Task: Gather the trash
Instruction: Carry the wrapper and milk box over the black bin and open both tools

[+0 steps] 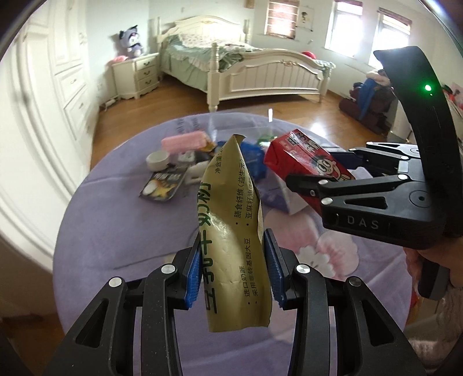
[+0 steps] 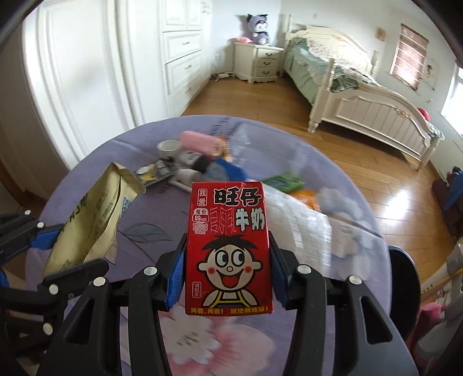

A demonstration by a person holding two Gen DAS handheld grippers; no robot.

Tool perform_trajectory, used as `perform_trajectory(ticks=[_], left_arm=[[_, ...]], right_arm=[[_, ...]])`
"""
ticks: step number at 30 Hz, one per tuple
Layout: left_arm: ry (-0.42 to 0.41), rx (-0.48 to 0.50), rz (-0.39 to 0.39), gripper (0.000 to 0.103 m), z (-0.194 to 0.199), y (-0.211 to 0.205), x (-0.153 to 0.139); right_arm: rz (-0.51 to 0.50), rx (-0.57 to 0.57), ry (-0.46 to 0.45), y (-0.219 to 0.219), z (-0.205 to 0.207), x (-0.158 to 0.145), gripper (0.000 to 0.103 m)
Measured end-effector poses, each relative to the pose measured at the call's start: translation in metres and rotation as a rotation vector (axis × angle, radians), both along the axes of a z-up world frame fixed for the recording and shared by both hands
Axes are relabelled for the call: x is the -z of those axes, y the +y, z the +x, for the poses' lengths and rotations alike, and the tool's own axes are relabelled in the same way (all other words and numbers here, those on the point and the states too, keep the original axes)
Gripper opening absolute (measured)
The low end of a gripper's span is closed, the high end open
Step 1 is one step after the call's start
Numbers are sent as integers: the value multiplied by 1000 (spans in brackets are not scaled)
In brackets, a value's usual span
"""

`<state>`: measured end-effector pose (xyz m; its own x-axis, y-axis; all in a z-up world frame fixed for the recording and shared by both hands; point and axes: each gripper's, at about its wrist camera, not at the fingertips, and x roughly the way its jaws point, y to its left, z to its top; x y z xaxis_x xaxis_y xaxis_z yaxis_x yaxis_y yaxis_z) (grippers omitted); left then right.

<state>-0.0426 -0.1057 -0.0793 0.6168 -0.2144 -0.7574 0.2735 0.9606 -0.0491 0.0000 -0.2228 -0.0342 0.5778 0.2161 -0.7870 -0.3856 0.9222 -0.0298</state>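
the left wrist view alone shows the far windows (image 1: 341, 26) and a dark pile of bags (image 1: 367, 107) on the floor; the right wrist view alone shows the white wardrobe (image 2: 179, 57) full on and a crinkled clear plastic bag (image 2: 303, 219); both show the bed (image 1: 260, 69), the nightstand (image 1: 139, 75) and the round desk (image 1: 115, 225) under a purple floral cloth; litter crowds the desk's far side: a pink pack (image 1: 185, 142), a white cup (image 1: 157, 159), a dark wrapper (image 1: 162, 186); the left hand-held gripper (image 1: 234, 269) pinches a beige milk powder pouch (image 1: 231, 237), upright between its blue pads; the right hand-held gripper (image 2: 227, 274) clamps a red milk carton (image 2: 228, 245), lifted above the desk.
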Motion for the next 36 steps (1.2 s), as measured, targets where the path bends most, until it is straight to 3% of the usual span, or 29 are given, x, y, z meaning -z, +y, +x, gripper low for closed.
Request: perform_trajectory(ticks=[7,13,23,31,35,36], left_arm=[[-40,117,15,40,29,-69,-15],[-41,266,-9,40,60,-154,-18],[-9,467,-37,40,116,-308,7],[49,516,-54,40,154,-387,41],[89,503,-32,56,166,-404,57],[90,495,-31,57,168,-407,59]], right_arm=[[-7,143,-37,-77,-1,-7,49],[6,319,-16,-161,7,4,49],[-12,580,27,-280,24,30,49],[-29,682,79,-336,40,57,49],[-52,715,116,-346,48,70,55],[-59,726,119,-347,48,72,64]])
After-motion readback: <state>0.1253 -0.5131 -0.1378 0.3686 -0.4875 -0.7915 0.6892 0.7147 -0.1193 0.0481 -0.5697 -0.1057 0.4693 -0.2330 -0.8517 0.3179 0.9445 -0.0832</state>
